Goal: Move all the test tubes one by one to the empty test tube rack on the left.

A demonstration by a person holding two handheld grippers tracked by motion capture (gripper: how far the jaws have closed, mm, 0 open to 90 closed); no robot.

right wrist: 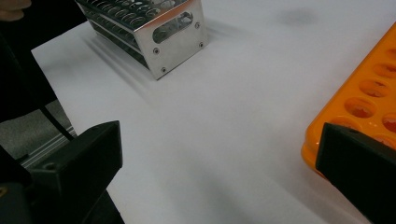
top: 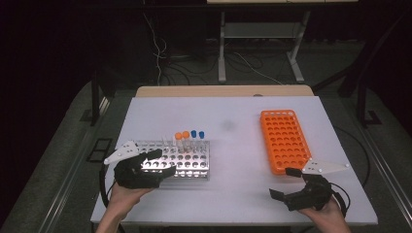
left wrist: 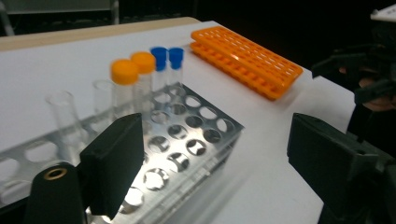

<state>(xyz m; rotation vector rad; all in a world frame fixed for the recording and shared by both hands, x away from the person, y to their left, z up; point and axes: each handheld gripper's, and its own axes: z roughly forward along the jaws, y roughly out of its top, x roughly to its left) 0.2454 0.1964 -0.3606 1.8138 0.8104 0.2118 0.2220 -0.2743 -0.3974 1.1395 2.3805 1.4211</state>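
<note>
Metal rack [top: 182, 160], near left bench edge: left gripper [top: 156, 162], fingers apart, is best centred before closing; right gripper [top: 286, 183], fingers apart, is kept clear of orange rack [top: 284, 140].

There were two racks: one metal rack [top: 187, 162] and one orange rack [top: 283, 140]. Two orange-capped tubes [left wrist: 133, 77] and two blue-capped tubes [left wrist: 168, 63] stood there, plus perhaps two uncapped tubes [left wrist: 63, 116].

Both tools [top: 163, 162] [top: 285, 183] agape, empty.
</note>
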